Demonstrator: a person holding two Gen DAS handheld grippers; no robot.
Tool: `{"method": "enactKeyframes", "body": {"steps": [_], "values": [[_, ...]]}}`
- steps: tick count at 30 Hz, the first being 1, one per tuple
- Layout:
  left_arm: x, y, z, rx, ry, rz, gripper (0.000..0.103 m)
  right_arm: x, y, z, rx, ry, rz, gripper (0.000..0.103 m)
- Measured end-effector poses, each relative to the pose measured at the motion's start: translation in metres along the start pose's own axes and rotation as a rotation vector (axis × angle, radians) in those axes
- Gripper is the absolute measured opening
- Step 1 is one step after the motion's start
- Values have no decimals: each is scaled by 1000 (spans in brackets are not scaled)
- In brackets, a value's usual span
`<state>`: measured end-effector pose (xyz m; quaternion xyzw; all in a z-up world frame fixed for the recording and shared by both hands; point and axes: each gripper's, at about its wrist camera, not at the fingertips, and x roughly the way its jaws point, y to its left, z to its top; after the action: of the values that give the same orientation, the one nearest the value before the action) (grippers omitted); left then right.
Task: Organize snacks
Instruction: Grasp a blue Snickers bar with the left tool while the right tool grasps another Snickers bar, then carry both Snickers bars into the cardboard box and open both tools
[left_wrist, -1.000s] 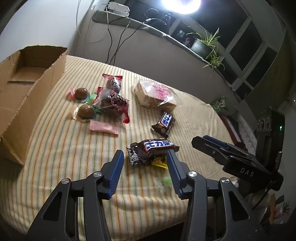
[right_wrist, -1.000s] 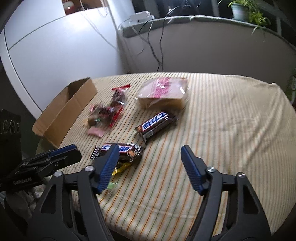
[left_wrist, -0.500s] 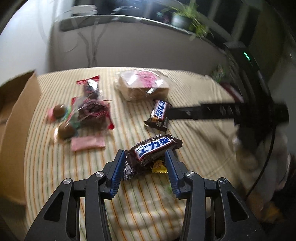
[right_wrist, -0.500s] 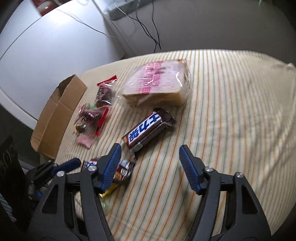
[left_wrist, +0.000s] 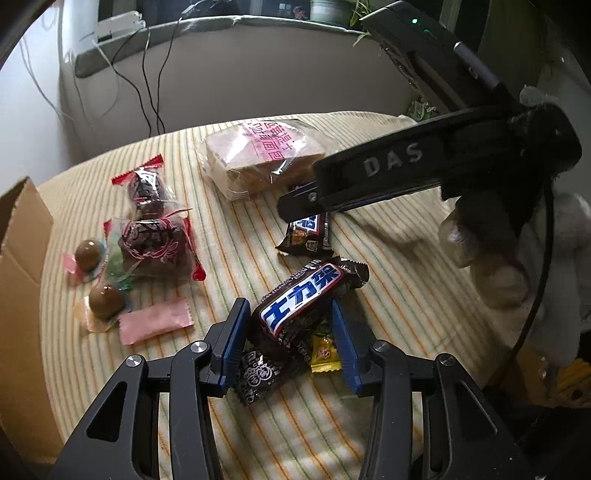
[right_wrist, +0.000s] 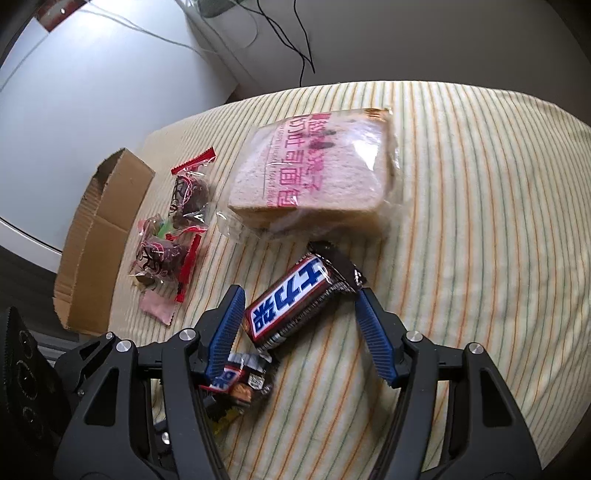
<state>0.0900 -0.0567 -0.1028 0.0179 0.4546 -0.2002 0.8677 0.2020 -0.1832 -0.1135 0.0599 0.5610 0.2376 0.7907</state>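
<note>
Two brown Snickers bars lie on the striped tablecloth (left_wrist: 406, 314). My left gripper (left_wrist: 289, 302) is open and straddles the near bar (left_wrist: 303, 299), which rests slanted over a black wrapper (left_wrist: 258, 373) and a yellow candy (left_wrist: 323, 350). A gap shows beside its right pad. My right gripper (right_wrist: 301, 295) is open around the other bar (right_wrist: 295, 306), with free space at its right finger. In the left wrist view the right gripper's black body (left_wrist: 406, 162) reaches in from the right over that second bar (left_wrist: 306, 236), held by a hand (left_wrist: 480, 251).
A bagged bread loaf (left_wrist: 258, 162) (right_wrist: 314, 173) lies behind the bars. Red-wrapped sweets (left_wrist: 151, 240) (right_wrist: 166, 254), two chocolate balls (left_wrist: 88, 254) and a pink sachet (left_wrist: 155, 321) lie to the left. An open cardboard box (left_wrist: 22, 258) (right_wrist: 99, 236) stands at the table's left edge.
Both grippers have come forward and down, each now astride a Snickers bar. The left gripper has rolled. The right gripper has swung into the left view over the far bar.
</note>
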Motion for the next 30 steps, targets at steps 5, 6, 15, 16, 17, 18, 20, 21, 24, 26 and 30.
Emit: {"method": "enactKeyframes", "body": {"steps": [5,6,15,16,17,18,20,21,24,26,30], "values": [[3,7,2,-19,6,-43,43,12,18,6,-69,16,-76,66],[4,7,3,-15,6,-44,41,13,21,5,-85,20,-87,65],[-5,0,7,55,18,-63,57,3,4,3,-110,52,-113,44],[-2,-1,12,60,19,-50,58,2,1,2,-109,52,-116,43],[0,-1,15,60,27,-50,58,-1,-2,2,-107,52,-115,40],[2,-1,18,59,34,-51,58,-4,-6,1,-107,53,-114,39],[10,-3,24,61,51,-56,58,-8,-11,1,-112,51,-124,32],[14,-5,24,61,59,-59,53,-10,-14,-1,-115,52,-128,32],[26,-6,29,48,84,-73,34,-13,-22,-2,-111,51,-114,32],[25,-12,23,19,69,-75,31,-14,-25,-2,-110,49,-105,32],[19,-6,12,-46,37,-77,28,-16,-23,-7,-131,40,-112,30]]}}
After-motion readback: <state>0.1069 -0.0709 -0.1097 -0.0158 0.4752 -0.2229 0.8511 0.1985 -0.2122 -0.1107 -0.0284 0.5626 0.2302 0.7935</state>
